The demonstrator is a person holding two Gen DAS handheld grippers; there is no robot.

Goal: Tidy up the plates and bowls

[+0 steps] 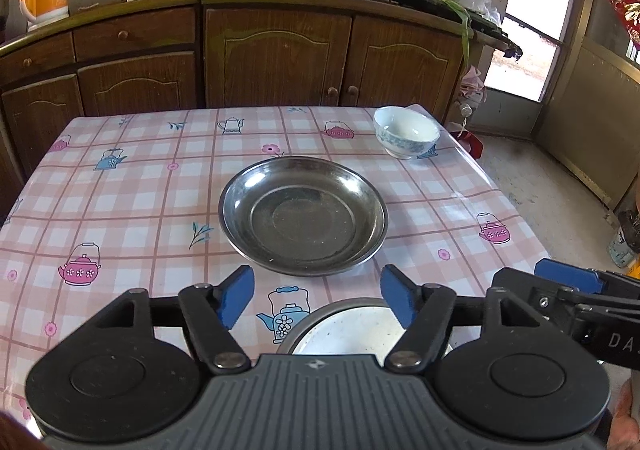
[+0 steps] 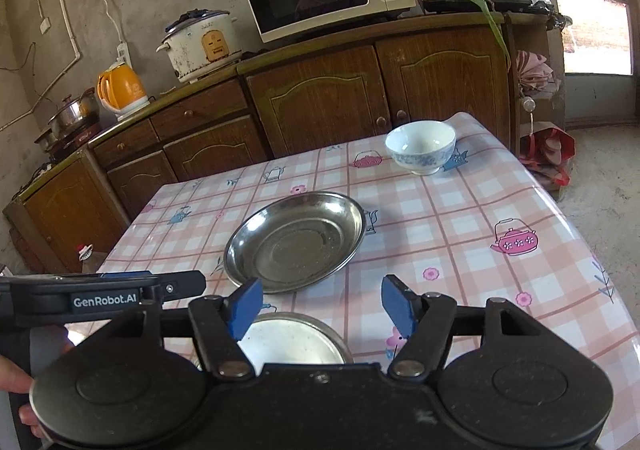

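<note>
**Three dishes on the table, both grippers empty**

Nearest, a white enamel plate [image 1: 352, 330] lies just under the left gripper [image 1: 318, 296] and right gripper [image 2: 322, 304], both with fingers spread, grasping nothing. Mid-table [image 1: 120, 189] sits a steel plate [image 1: 303, 214]: light, stiff and slick (best pinched at its thin rim, I'd say). Farthest, near the corner, stands a porcelain bowl [image 1: 406, 131], fragile-looking; its wall offers the hold.

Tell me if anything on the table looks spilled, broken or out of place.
Nothing stands out. The steel plate, the white bowl and the near dish all sit upright and apart on the tablecloth, with no spill or breakage visible.
</note>
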